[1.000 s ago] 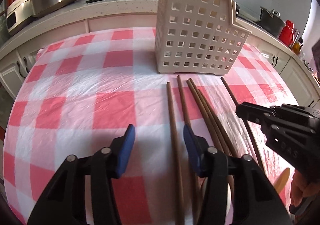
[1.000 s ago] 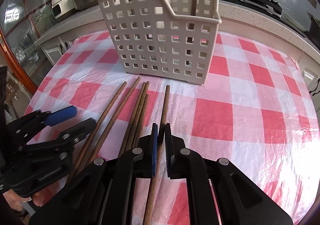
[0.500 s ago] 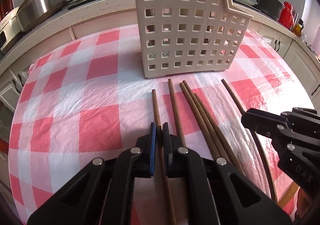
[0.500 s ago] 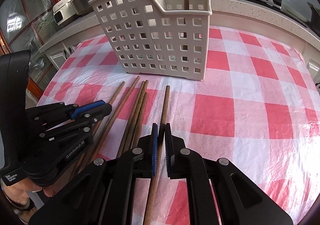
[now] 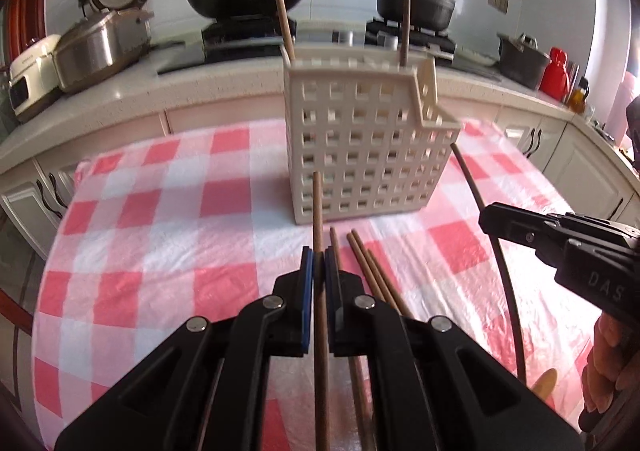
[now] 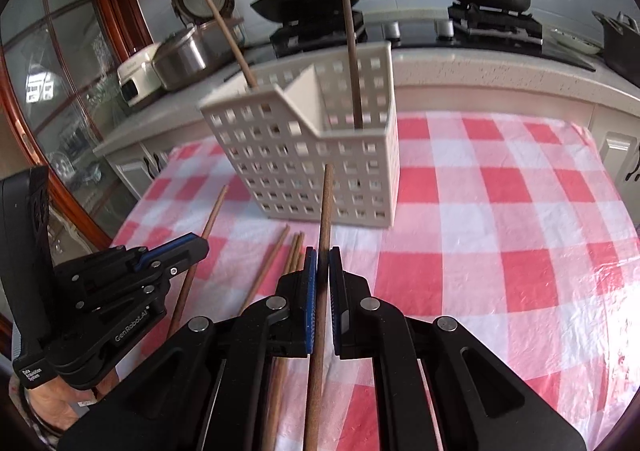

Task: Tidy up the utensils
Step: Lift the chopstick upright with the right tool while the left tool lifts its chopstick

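Left wrist view: left gripper has its blue pads clamped on one wooden chopstick, tip raised toward the white perforated utensil basket on the red-checked tablecloth. Three loose chopsticks lie on the cloth just right of the pads. Two sticks stand in the basket. The right gripper is at the right edge, beside a dark chopstick; from here I cannot tell its grip.

Right wrist view: right gripper pinches its own chopstick, angled up toward the basket. Left gripper is low left, holding a chopstick. Spare chopsticks stay on the cloth.
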A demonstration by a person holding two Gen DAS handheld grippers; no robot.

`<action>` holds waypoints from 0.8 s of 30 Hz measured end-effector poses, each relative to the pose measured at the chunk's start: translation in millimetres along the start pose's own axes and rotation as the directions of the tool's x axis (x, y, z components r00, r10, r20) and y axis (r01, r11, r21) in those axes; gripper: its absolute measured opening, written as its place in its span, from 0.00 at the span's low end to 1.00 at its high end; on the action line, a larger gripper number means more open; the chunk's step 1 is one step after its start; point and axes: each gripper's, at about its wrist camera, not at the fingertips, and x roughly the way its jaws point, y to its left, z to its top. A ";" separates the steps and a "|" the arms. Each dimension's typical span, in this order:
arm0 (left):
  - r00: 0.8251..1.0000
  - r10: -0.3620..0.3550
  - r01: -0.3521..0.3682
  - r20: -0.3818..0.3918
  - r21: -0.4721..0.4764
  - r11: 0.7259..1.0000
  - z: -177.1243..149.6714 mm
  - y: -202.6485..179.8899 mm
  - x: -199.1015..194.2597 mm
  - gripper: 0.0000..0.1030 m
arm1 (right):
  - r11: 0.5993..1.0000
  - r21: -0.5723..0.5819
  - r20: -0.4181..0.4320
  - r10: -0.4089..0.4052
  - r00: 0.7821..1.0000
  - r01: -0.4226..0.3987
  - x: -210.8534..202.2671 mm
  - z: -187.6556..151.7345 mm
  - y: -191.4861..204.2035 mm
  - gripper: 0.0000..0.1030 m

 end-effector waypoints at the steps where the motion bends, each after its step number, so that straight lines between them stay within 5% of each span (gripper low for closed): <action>1: 1.000 0.001 -0.001 0.020 0.000 1.000 1.7 0.4 -5.6 0.05 | 1.000 0.002 0.015 0.004 1.000 -0.004 -4.8 2.9 0.6 0.06; 10: 0.971 0.039 -0.035 0.237 -0.020 0.999 11.2 5.3 -65.9 0.05 | 0.999 0.003 0.170 0.036 0.985 -0.037 -45.5 16.9 9.3 0.06; 21: 0.889 0.068 -0.062 0.453 -0.029 0.998 4.7 5.1 -113.5 0.06 | 1.000 -0.026 0.279 -0.008 0.960 0.015 -75.4 10.2 16.4 0.06; 24: 0.878 0.079 -0.076 0.472 -0.024 0.997 1.5 2.4 -116.8 0.06 | 0.998 -0.048 0.302 -0.023 0.953 0.039 -82.1 6.4 19.8 0.06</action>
